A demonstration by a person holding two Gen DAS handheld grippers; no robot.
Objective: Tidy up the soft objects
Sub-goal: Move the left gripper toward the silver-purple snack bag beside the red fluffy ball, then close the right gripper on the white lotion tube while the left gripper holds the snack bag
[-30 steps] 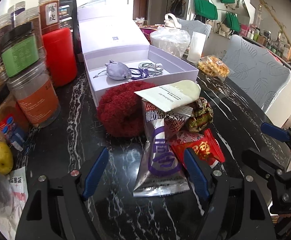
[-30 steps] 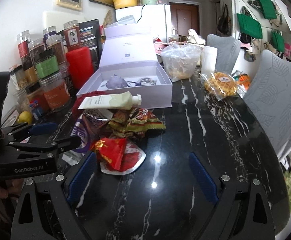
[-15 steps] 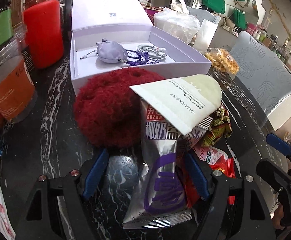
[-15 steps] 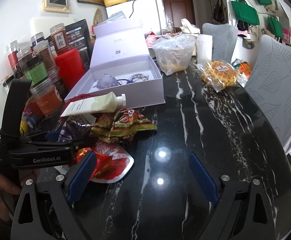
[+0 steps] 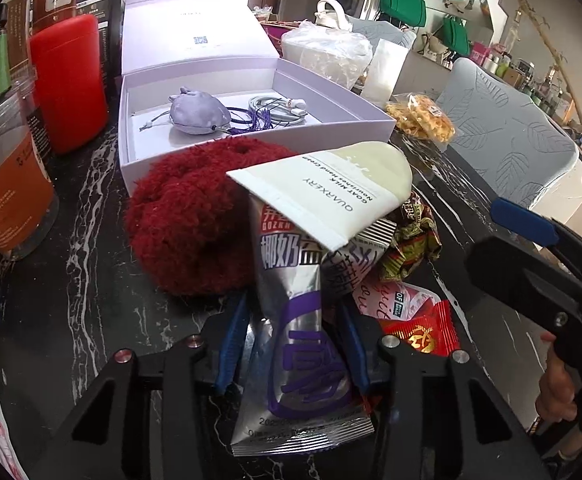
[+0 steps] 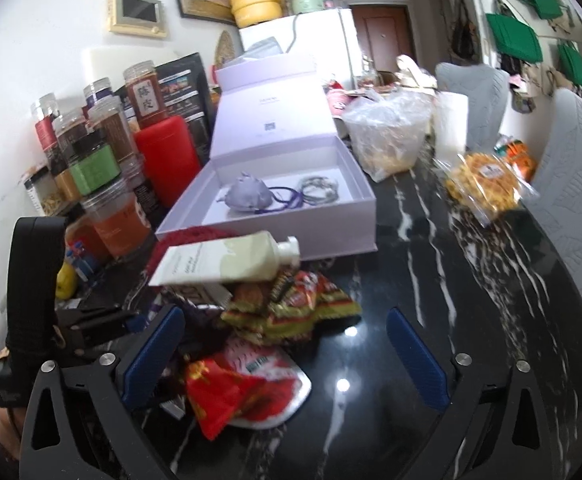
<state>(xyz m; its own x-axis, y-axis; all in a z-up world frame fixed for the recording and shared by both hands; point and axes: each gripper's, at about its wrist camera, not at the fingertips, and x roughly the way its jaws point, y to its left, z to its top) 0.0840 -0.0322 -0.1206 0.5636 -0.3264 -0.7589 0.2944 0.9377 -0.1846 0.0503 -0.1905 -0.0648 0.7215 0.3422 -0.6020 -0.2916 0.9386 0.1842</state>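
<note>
One silver-and-purple snack sachet (image 5: 303, 344) lies on the black marble table (image 5: 71, 312), its far end tucked under a cream hand-cream tube (image 5: 331, 192), with a red woolly item (image 5: 195, 220) beside it. The left gripper (image 5: 295, 344) has just been closing, and its blue pads now pinch the sachet's sides. The right gripper (image 6: 287, 348) stands wide and empty over the red packets (image 6: 247, 388), its jaws just opened further. Step in hand, by my judgement: the pickup. Next calls for drawing the sachet clear of the tube, then carrying it to the open white box (image 5: 251, 148).

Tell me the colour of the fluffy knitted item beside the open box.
Dark red fluffy knitted item; clearest in left wrist view.
</note>
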